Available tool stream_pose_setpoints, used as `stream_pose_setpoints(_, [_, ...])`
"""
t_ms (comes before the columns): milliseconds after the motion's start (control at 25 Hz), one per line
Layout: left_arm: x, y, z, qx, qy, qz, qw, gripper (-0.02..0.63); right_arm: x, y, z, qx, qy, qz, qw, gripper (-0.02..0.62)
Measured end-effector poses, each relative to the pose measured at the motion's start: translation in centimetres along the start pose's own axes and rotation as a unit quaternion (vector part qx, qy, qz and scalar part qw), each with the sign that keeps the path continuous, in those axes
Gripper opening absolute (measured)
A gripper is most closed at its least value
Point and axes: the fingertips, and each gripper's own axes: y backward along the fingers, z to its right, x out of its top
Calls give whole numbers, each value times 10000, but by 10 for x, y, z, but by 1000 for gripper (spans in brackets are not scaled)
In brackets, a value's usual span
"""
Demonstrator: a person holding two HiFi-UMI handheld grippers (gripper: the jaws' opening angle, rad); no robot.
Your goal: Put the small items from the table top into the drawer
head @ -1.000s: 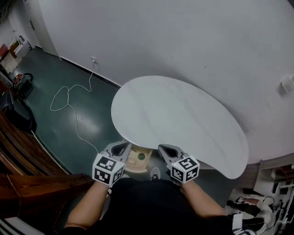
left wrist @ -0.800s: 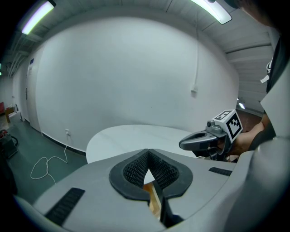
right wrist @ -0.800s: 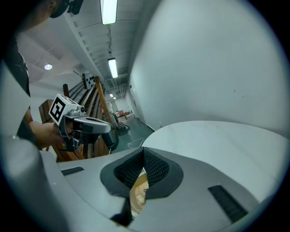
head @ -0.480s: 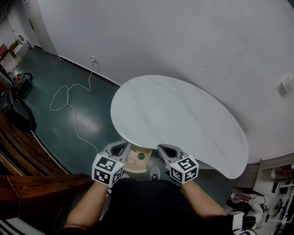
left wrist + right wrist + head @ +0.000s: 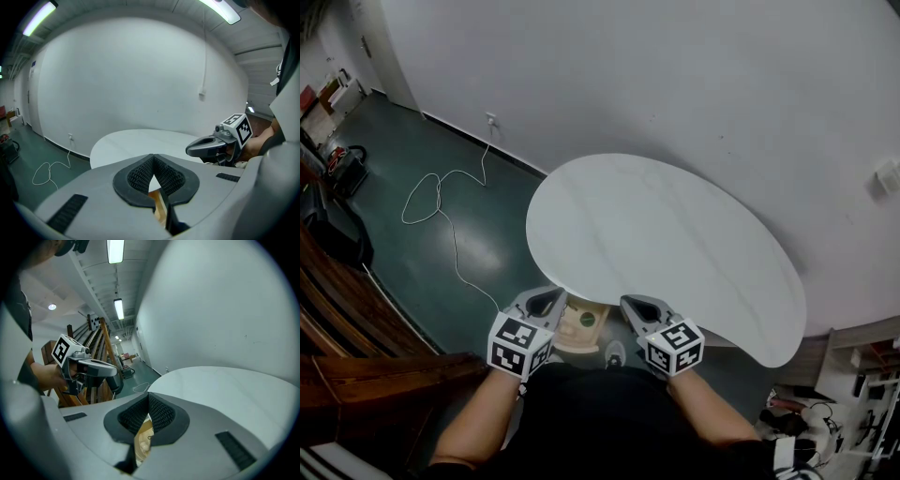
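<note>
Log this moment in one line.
left claw: shut, empty | right claw: shut, empty | both: at near edge of white oval table top | table top: bare

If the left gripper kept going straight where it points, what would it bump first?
Probably the white table, near its front edge: the left gripper tilts slightly down toward it. Depth is unclear.

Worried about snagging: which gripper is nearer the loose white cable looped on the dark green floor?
Left. The left gripper sits at the near edge of the white oval table, on the side toward the white cable; the right gripper is beside it, farther away.
</note>
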Motion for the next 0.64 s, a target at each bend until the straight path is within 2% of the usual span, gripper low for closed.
stream_pose_setpoints(640, [-3,4,5,12,2,-16,10000,14,-2,4,-3,5,-2,-1,10000,8])
